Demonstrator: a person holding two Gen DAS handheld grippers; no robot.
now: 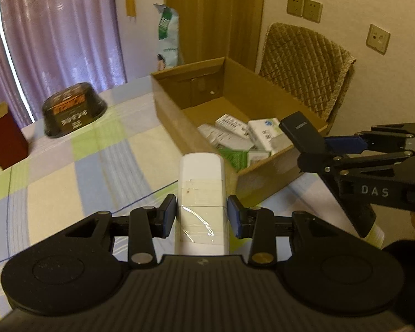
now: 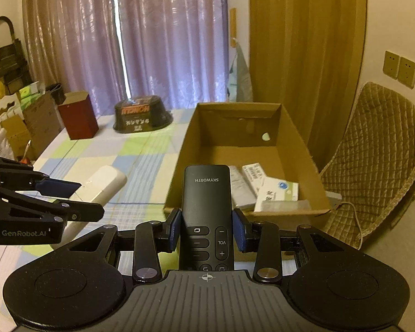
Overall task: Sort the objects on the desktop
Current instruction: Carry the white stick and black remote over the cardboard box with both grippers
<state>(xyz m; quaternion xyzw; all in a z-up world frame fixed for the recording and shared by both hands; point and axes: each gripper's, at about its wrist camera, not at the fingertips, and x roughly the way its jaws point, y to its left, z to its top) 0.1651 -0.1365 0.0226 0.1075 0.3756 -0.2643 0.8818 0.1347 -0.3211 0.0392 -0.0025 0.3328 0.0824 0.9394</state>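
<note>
I've got something in each gripper here. My left gripper (image 1: 202, 215) is clamped on a white remote (image 1: 201, 193), pads on its two long sides, and the remote's long axis runs straight out ahead along the fingers. My right gripper (image 2: 206, 231) is closed the same way on a black remote (image 2: 206, 207), its far end just short of the cardboard box (image 2: 179, 163).

The box is what this turns on: it sits open-topped on the table (image 1: 69, 171), and from the right gripper it lies dead ahead, near wall just beyond the remote's tip. From the left it's ahead and off to the right, with the right gripper between my left side and the box's near corner. So the right hand looks nearer, to my eye.

Inside, small white packets (image 2: 262, 185) crowd the near end; the far half of the floor is bare. Both remotes are held above the table, clear of the near rim.

A dark bowl (image 1: 73, 109) and a red box (image 1: 5, 138) stand well away at the table's far left.
</note>
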